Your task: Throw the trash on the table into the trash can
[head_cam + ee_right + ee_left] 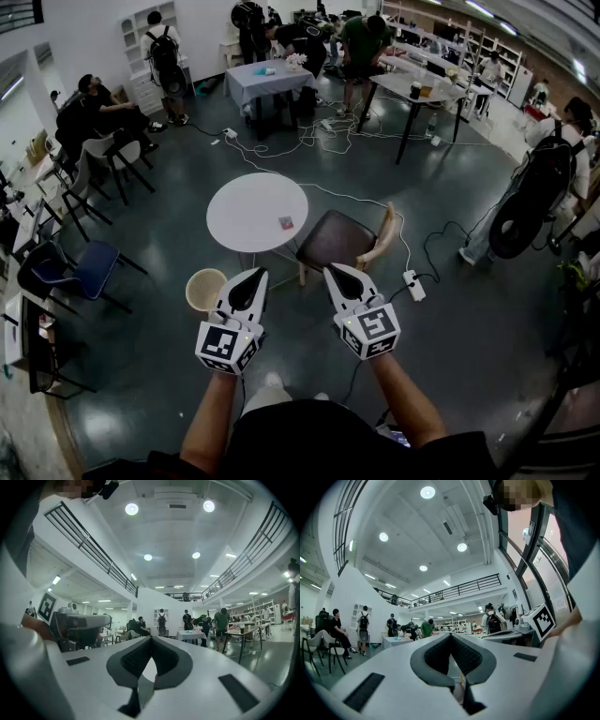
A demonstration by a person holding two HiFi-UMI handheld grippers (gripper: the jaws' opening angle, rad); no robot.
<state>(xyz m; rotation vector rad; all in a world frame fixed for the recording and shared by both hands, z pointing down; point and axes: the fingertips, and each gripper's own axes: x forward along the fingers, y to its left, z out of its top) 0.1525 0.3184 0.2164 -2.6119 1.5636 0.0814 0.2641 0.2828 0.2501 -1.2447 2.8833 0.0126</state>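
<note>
A round white table (246, 208) stands ahead of me, and a small reddish piece of trash (286, 222) lies near its right edge. A beige trash can (204, 289) sits on the floor at the table's near left. My left gripper (255, 273) is held level beside the can's right rim with its jaws shut and nothing between them. My right gripper (330, 270) is level too, short of the table, over the near edge of a brown chair, and its tips meet on nothing. In the left gripper view (451, 635) and the right gripper view (151, 638) the pads touch at the tip.
A brown chair (336, 239) stands at the table's right with a pale object on its far edge. A power strip (415, 285) and cables trail over the dark floor. A blue chair (89, 268) is at the left. Several people are at far tables.
</note>
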